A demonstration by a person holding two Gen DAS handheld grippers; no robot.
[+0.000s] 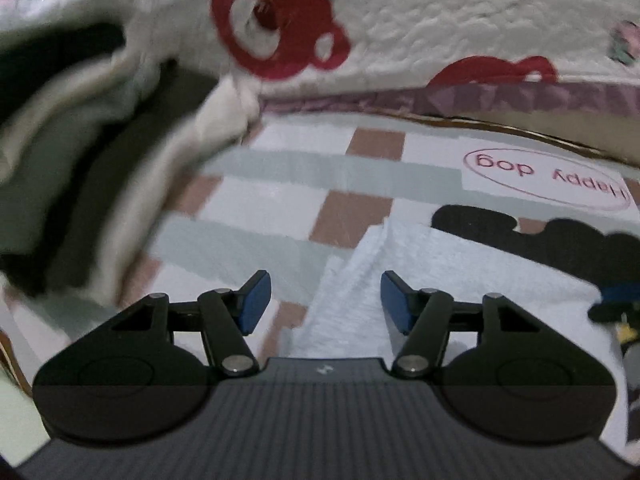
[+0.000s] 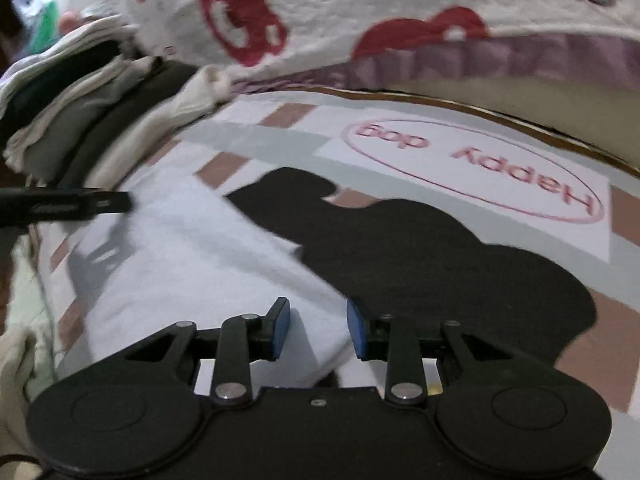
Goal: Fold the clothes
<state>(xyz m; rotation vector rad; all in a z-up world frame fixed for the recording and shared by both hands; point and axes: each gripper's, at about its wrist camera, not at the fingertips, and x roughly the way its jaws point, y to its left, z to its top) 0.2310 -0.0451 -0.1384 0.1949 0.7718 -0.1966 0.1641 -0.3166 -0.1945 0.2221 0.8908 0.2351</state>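
Right wrist — white garment (image 2: 192, 264) seemingly between jaws.

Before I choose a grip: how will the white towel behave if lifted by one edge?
The white towel will probably flop and sag: it already lies folded and limp. Its nubbly pile suggests it won't slip from the pads. It looks light, so the black garment might drag along.
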